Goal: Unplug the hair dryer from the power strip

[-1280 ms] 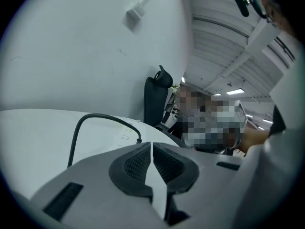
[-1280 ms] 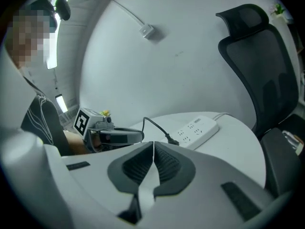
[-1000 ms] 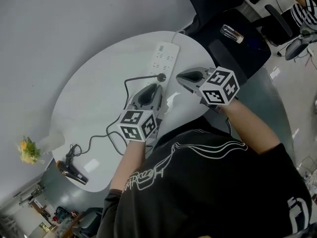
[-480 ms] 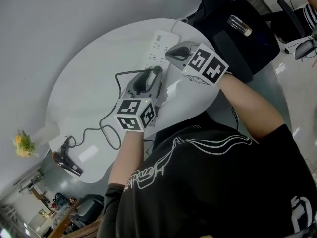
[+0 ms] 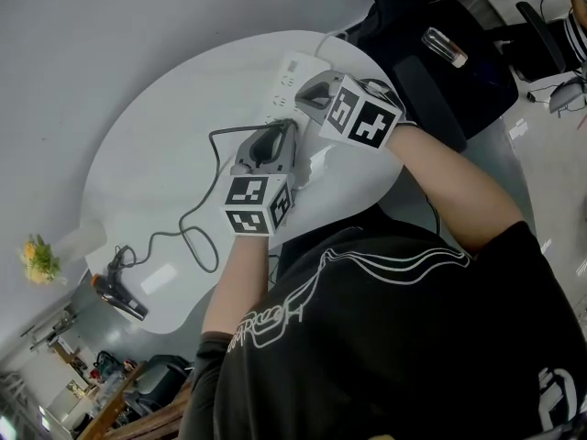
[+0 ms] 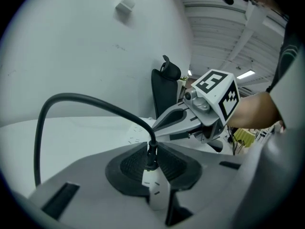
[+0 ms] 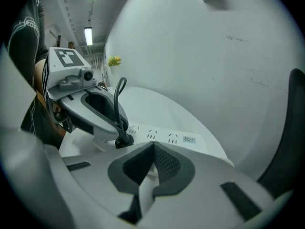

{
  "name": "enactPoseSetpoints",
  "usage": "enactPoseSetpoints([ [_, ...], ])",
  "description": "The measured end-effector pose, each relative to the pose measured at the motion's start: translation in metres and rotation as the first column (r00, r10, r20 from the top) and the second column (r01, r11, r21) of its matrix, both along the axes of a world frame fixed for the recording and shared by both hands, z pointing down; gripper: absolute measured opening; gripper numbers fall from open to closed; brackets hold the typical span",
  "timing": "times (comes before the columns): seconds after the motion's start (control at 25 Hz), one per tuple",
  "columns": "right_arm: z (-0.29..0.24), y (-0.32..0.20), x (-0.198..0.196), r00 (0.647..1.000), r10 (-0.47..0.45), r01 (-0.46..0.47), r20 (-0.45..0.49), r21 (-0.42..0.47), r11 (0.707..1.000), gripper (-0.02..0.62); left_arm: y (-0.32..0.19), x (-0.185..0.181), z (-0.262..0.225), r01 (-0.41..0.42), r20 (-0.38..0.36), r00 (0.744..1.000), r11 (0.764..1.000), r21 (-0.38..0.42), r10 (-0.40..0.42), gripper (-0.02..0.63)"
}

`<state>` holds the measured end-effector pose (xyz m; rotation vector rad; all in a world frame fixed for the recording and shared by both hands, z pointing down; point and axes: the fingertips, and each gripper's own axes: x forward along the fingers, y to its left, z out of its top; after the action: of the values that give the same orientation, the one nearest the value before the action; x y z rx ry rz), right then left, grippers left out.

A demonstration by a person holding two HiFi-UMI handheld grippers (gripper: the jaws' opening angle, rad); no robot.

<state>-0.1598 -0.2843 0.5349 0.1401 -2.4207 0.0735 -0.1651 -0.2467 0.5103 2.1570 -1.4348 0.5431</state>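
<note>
On the round white table (image 5: pixel 156 154) lies a white power strip (image 5: pixel 286 81) (image 7: pixel 176 138). The hair dryer's black plug (image 6: pixel 151 157) (image 7: pixel 123 138) stands in it, and its cord (image 5: pixel 197 214) trails back to the black hair dryer (image 5: pixel 119 296) at the table's near left edge. My left gripper (image 5: pixel 290 131) (image 6: pixel 151 149) is over the plug, its jaws closing with the pads against the plug's neck. My right gripper (image 5: pixel 301 94) (image 7: pixel 153 149) rests its tip on the strip just beyond the plug, pads together with nothing between them.
A small vase of yellow flowers (image 5: pixel 41 259) stands at the table's left edge. A black chair (image 5: pixel 440 71) with a clear bottle (image 5: pixel 443 46) on it is beyond the table on the right. A grey wall runs behind the table.
Both grippers moved forward toward the power strip. The left one came down over the plug and closed round it. The right one rolled and settled on the strip.
</note>
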Motion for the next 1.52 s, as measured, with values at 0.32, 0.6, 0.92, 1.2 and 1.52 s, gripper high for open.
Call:
enactPoseSetpoints([
  [0.32, 0.0070, 0.0015, 0.0005, 0.994, -0.057, 0.055, -0.095, -0.020, 0.998, -0.003, -0.0011, 0.0013, -0.0015, 0.000, 0.060, 0.998, 1.000, 0.017, -0.001, 0.048],
  [0.6, 0.0100, 0.0028, -0.0006, 0.980, -0.098, 0.092, -0.171, -0.043, 0.995, -0.003, -0.0002, 0.0007, -0.0023, -0.016, 0.124, 0.992, 1.000, 0.007, 0.015, 0.040],
  [0.92, 0.0084, 0.0014, -0.0017, 0.976, -0.100, 0.102, -0.193, -0.001, 0.995, -0.003, -0.0012, -0.0041, -0.0031, -0.005, 0.033, 0.999, 1.000, -0.022, 0.006, 0.040],
  [1.2, 0.0099, 0.0018, -0.0028, 0.966, -0.103, 0.112, -0.238, 0.024, 0.993, -0.003, 0.0008, -0.0021, -0.0046, -0.092, 0.178, 0.980, 0.996, -0.020, 0.094, 0.038],
  [1.52, 0.0096, 0.0024, -0.0012, 0.958, -0.099, 0.113, -0.270, 0.037, 0.993, -0.003, 0.0015, -0.0024, -0.0054, -0.098, 0.119, 0.988, 0.994, -0.049, 0.103, 0.038],
])
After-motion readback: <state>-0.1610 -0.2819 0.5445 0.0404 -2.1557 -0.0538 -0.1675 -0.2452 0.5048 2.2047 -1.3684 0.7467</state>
